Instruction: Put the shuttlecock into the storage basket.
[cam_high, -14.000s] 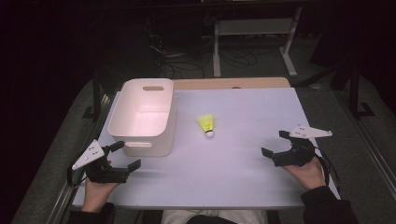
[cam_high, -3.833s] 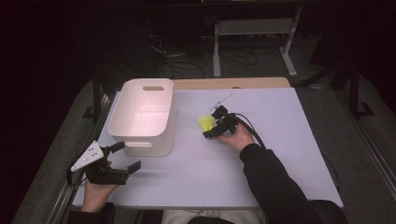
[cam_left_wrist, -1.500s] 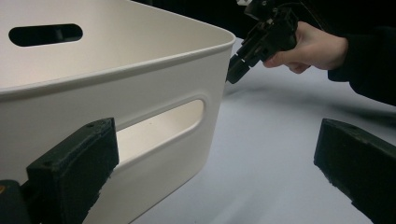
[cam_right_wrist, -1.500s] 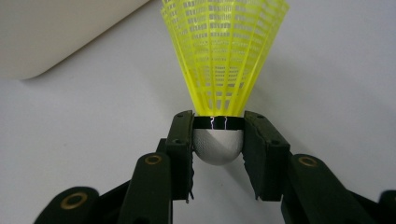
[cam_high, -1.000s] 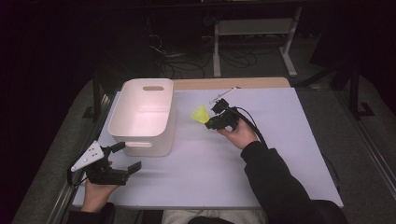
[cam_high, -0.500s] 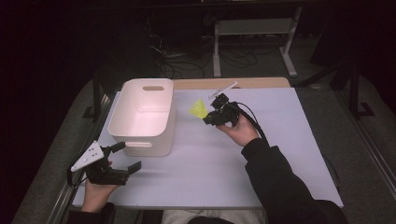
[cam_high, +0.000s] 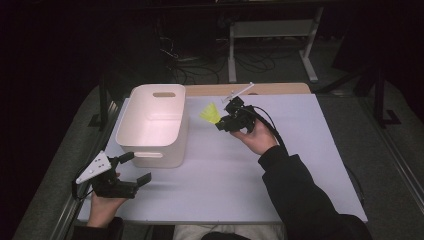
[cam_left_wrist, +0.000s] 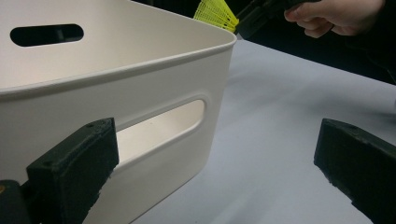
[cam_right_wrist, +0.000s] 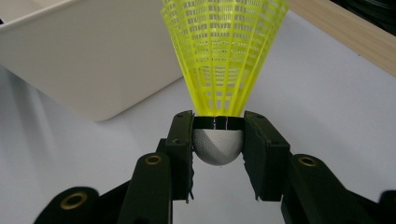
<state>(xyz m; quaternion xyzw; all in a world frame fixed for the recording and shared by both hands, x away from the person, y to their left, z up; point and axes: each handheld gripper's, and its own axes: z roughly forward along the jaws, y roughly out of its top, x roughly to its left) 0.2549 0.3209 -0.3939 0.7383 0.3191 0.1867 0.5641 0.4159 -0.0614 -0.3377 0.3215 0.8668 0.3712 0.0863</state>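
Observation:
A yellow shuttlecock with a white rounded head is clamped by that head between the pads of my right gripper, its skirt pointing away from the camera. In the high view the right gripper holds the shuttlecock in the air just right of the white plastic bin. My left gripper rests at the table's front left, its jaws wide apart with nothing between them, facing the bin's near wall. The shuttlecock peeks over the bin's rim there.
The bin is empty and stands on the white table top. A wooden strip runs along the table's far edge. Beyond it the dark floor holds cables and a metal stand.
My right gripper has lifted the shuttlecock off the table and carried it slightly upward beside the bin. The left gripper has stayed where it was.

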